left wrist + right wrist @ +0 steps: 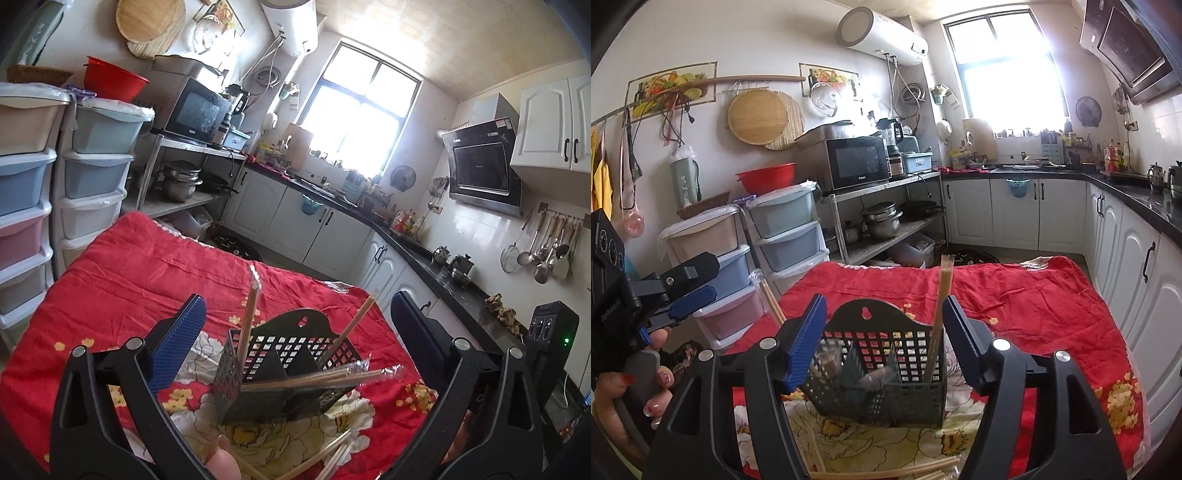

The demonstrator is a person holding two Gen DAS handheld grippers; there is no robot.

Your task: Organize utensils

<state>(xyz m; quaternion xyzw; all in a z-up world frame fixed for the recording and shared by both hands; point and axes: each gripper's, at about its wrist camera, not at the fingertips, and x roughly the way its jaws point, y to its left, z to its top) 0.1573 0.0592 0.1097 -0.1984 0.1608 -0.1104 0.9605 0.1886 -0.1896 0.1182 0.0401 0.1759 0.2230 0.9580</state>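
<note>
I see the caddy (882,373): black perforated plastic, arched back plate with a keyhole slot, inner dividers forming compartments. It stands upright on the floral patch. One wrapped chopstick pair (940,317) stands near-vertical in the right compartment as my right wrist view shows it. My left wrist view shows further wrapped chopsticks (314,376) lying across the caddy rim, nearly horizontal, and another pair (248,317) leaning steeply in an end compartment. Loose chopsticks (325,458) lie on the cloth just in front.
</note>
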